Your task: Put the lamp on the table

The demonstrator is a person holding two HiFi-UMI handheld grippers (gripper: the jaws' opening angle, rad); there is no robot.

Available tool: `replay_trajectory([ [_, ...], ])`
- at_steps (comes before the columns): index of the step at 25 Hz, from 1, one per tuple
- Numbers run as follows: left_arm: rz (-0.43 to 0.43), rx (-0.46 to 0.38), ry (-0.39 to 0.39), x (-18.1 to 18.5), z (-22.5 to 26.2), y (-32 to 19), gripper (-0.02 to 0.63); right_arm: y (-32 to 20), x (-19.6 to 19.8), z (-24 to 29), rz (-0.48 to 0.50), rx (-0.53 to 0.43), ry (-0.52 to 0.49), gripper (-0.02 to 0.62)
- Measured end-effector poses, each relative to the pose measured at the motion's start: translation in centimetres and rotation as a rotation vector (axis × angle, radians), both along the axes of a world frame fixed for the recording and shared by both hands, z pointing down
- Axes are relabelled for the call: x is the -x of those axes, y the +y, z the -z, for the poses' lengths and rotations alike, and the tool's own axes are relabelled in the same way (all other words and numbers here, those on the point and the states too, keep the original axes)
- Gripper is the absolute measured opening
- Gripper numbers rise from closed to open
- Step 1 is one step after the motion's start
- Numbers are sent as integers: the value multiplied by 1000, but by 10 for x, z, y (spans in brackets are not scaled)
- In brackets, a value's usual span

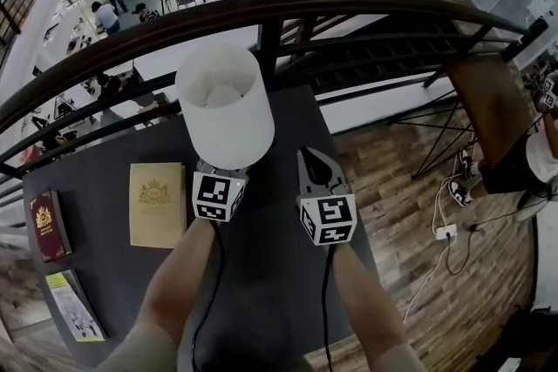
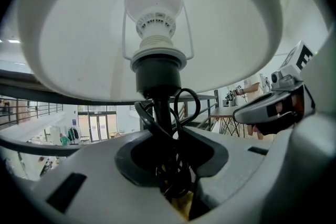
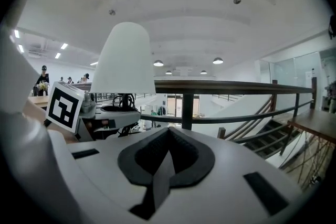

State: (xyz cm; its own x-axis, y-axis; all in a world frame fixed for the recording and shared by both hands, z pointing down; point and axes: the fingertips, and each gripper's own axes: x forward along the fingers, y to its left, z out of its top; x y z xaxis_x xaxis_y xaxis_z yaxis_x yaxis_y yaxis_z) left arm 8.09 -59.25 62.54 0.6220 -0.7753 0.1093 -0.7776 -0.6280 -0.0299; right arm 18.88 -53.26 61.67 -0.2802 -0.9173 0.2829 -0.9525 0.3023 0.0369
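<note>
Gripping the lamp [image 1: 225,104] by its thin dark stem, the left gripper [image 2: 169,162] is holding it upright over the dark grey desk [image 1: 105,187]. Its jaws are partly closed and pressing on the stem through loops of black cord [image 2: 184,105] wound around it. The right gripper [image 1: 316,168] is hovering just beside, jaws pressed together on nothing. The shade is hiding whether the base is touching the desk, so setting down and letting go are probably what is remaining. The shade is showing as a smooth, matte white cylinder, open on top, around a frosted round bulb [image 2: 154,0] in a ribbed socket. The desk is looking flat and matte, with a tan book [image 1: 157,205] lying near.
</note>
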Motion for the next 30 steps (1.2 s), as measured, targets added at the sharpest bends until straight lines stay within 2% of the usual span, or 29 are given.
replay_trajectory([
  [3, -9, -32, -16, -7, 1, 2, 120, 2, -13, -10, -70, 9, -4, 0],
  [7, 8, -41, -15, -10, -1, 5, 121, 9, -24, -28, -123, 65, -62, 0],
  [16, 22, -14, -11, -8, -5, 10, 127, 31, -15, -45, -115, 137, -97, 0],
  [20, 71, -33, -13, -1, -6, 21, 178, 42, -2, -42, -66, 177, -123, 0],
  [23, 71, -6, 9, 4, -8, 36, 201, 51, 5, -34, -45, 187, -120, 0],
  [30, 97, 74, 22, 20, -12, 68, 202, 83, -6, -17, -62, 180, -101, 0],
])
